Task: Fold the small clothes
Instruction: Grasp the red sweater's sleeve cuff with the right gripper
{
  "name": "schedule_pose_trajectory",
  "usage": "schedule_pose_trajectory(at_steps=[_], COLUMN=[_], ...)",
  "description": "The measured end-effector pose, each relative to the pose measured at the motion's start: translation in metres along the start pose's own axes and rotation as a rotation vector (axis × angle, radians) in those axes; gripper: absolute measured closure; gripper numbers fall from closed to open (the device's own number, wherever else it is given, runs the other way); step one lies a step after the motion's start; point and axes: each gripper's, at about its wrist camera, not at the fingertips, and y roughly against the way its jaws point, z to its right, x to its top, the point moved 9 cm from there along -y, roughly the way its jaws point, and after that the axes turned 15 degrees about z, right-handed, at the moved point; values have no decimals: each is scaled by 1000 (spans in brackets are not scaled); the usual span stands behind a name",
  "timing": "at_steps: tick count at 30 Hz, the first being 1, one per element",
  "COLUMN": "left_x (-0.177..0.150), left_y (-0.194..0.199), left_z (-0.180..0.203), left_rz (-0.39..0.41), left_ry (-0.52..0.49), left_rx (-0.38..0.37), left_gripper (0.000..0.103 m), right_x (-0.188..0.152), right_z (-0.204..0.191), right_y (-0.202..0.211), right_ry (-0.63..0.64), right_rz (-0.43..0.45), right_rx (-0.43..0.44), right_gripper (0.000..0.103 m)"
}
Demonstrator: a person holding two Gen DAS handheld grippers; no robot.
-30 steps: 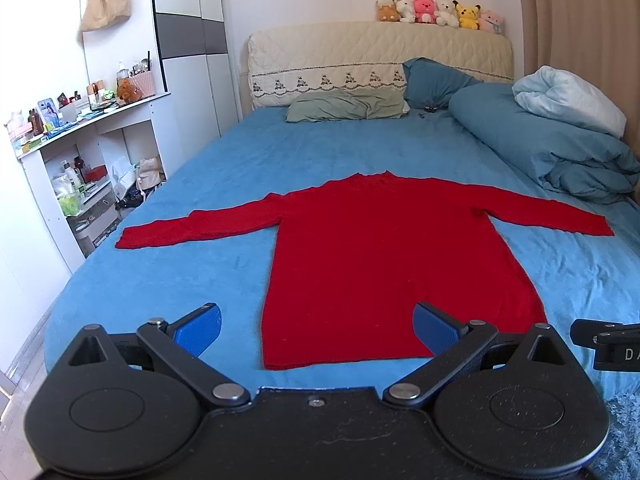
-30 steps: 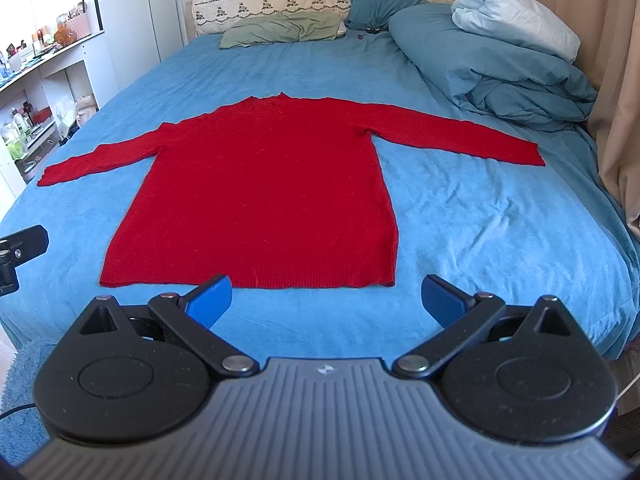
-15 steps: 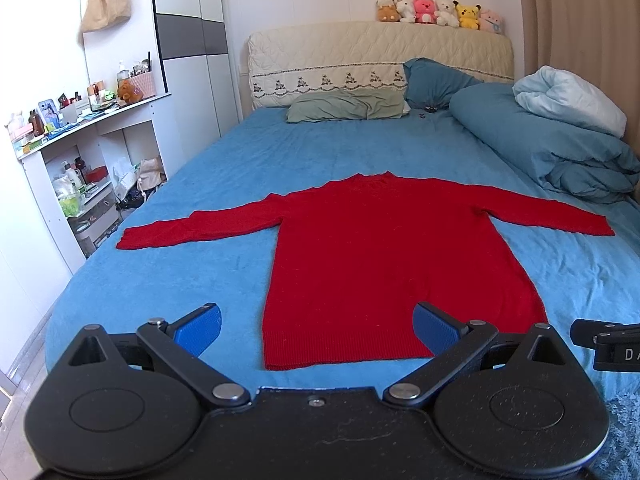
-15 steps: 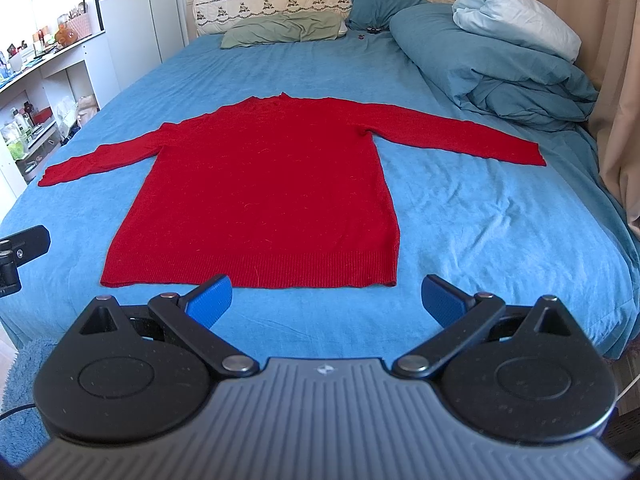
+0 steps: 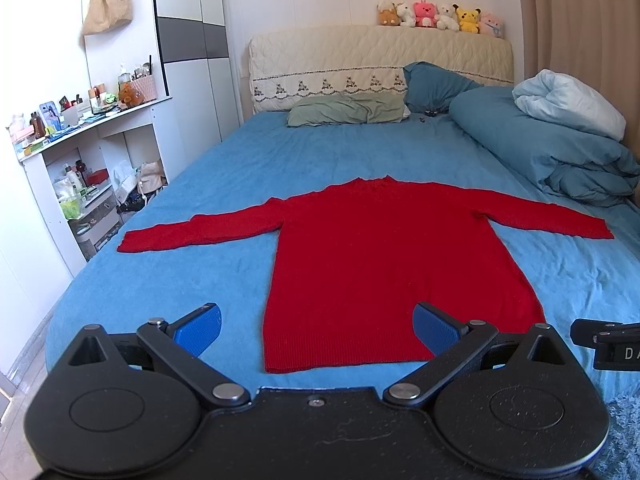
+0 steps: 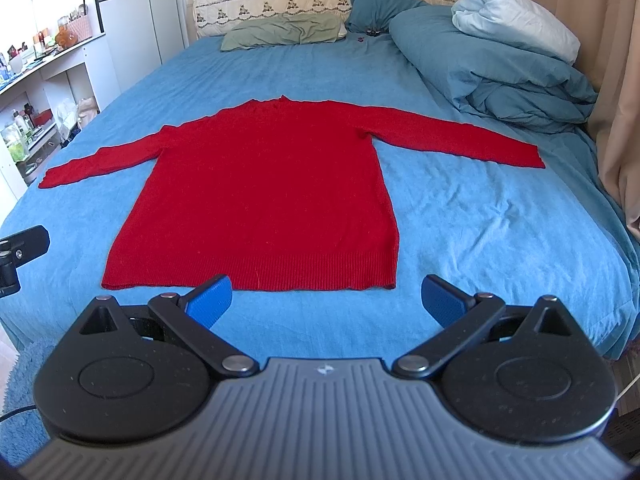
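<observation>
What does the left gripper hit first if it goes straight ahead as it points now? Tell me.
Most likely the red sweater. The left gripper is open and empty, pointing along the blue bedsheet, with the sweater's ribbed hem directly between its fingers. Depth is unclear, so it might brush the sheet first.

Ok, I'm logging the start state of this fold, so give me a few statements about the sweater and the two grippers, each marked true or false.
1. The red sweater lies flat on the blue bed with both sleeves spread out. True.
2. The left gripper is shut on the sweater's hem. False: its fingers stand wide apart and hold nothing.
3. The right gripper is open, short of the hem. True.
4. The sweater is already folded in half. False: it is fully spread, no fold made.
5. A row of plush toys sits on the headboard. True.
</observation>
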Motion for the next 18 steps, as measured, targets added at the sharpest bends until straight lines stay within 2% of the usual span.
schedule_pose_trajectory(at_steps=[6,10,14,18], left_x=[13,35,63,93], left_y=[2,-9,-36,-77], left_z=[1,0,7,23], left_rz=[22,49,81,118], left_ry=[5,-12,-28,-43], left_rx=[-15,-21,-39,-70], left_gripper=[0,0,0,0], right_x=[10,32,61,90], right_z=[8,29,64,112], right_y=[2,-2,-19,-53], right_ry=[-17,-23,-75,-105], right_rz=[11,47,72,102], right_rx=[-3,-39,-76,-161], right_gripper=[0,0,0,0])
